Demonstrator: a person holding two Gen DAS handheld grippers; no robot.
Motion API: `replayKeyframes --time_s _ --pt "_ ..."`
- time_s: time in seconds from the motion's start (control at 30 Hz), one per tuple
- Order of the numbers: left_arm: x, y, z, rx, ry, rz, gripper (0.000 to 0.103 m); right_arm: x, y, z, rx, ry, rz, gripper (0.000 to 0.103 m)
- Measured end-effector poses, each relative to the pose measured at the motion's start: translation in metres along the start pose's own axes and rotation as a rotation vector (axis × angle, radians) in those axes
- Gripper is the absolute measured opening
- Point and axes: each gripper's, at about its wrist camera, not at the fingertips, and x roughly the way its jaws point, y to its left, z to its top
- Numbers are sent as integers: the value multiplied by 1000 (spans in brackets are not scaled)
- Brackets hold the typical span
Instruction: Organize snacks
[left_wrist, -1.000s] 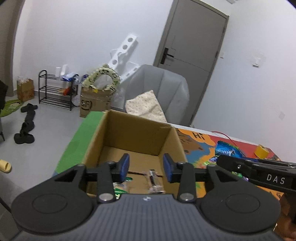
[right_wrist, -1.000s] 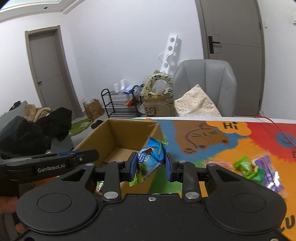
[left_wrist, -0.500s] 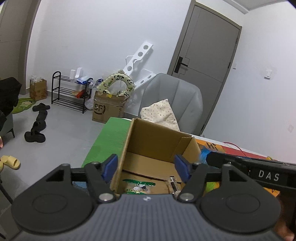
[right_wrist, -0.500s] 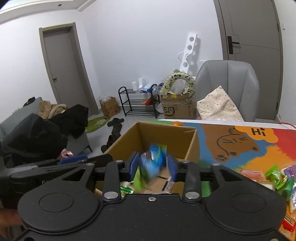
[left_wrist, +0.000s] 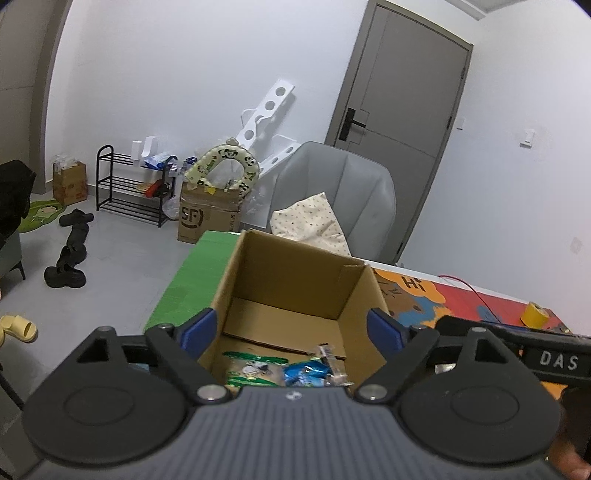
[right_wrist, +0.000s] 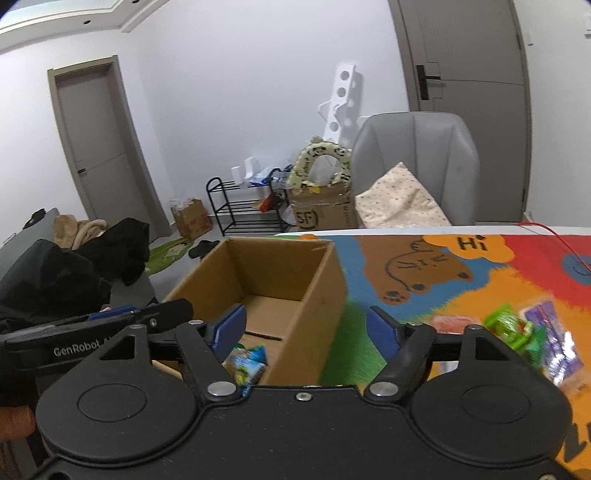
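An open cardboard box (left_wrist: 295, 280) stands at the left end of the colourful table mat (right_wrist: 461, 280). Inside lie a green-and-white packet (left_wrist: 255, 369), a blue packet (left_wrist: 304, 373) and a clear wrapper (left_wrist: 328, 354). The blue packet also shows in the right wrist view (right_wrist: 247, 363), on the box floor. My left gripper (left_wrist: 293, 328) is open and empty above the box's near edge. My right gripper (right_wrist: 308, 325) is open and empty over the box's right wall (right_wrist: 317, 295). Several snack packets (right_wrist: 517, 328) lie on the mat to the right.
A yellow tape roll (left_wrist: 533, 314) and a red cable (left_wrist: 469, 284) lie on the far mat. A grey chair (left_wrist: 343, 199) with a cushion stands behind the table. A shoe rack (left_wrist: 129, 184) and another carton (left_wrist: 207, 214) stand on the floor.
My right gripper carried the blue packet over the box, opened and let it go; it now lies in the box. My left gripper opened wide and drew back.
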Motion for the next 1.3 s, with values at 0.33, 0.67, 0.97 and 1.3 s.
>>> replayKeyframes --time_s 0.33,0.67,0.97,1.3 --pt "4 -45 -11 67 33 -54 90 -35 -49 -15 82 -23 -87 87" --pt "-3 -90 -21 141 35 -119 91 -67 -87 -28 132 -52 -139 93" --pt "-8 -120 -30 188 34 -161 91 -87 -113 -40 171 -59 -179 93" --pt "-8 -137 -44 199 34 -182 90 -89 -132 -54 201 -32 -191 92"
